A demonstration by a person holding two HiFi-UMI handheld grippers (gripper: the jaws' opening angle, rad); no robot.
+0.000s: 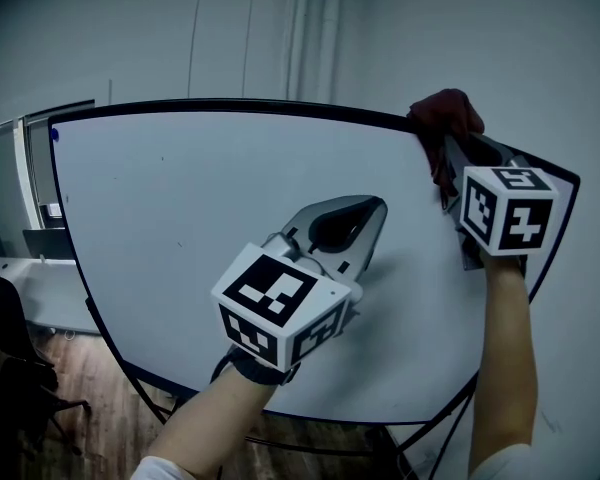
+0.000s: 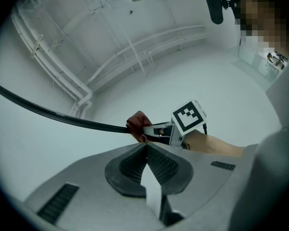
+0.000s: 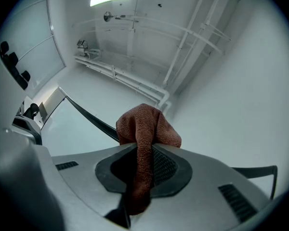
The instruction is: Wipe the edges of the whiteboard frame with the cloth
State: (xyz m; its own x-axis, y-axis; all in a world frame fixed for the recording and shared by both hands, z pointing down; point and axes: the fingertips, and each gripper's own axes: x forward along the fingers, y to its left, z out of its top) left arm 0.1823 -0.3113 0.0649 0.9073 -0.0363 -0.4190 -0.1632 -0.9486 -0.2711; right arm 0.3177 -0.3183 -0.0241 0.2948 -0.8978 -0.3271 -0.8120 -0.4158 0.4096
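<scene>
A whiteboard (image 1: 230, 228) with a thin black frame (image 1: 230, 105) stands upright in front of me. My right gripper (image 1: 450, 158) is shut on a dark red cloth (image 1: 446, 118) and holds it on the frame's top edge near the upper right corner. In the right gripper view the cloth (image 3: 144, 129) bulges out of the shut jaws over the black frame (image 3: 91, 117). My left gripper (image 1: 365, 213) rests flat against the board's white face, jaws shut and empty. The left gripper view shows the cloth (image 2: 137, 125) on the frame (image 2: 53, 114) beyond its tips (image 2: 147, 148).
The board rests on a black metal stand (image 1: 150, 388) over a wooden floor. A desk with dark items (image 1: 40, 253) and a dark chair (image 1: 15, 368) sit at the left. A pale wall with pipes (image 1: 300, 28) rises behind the board.
</scene>
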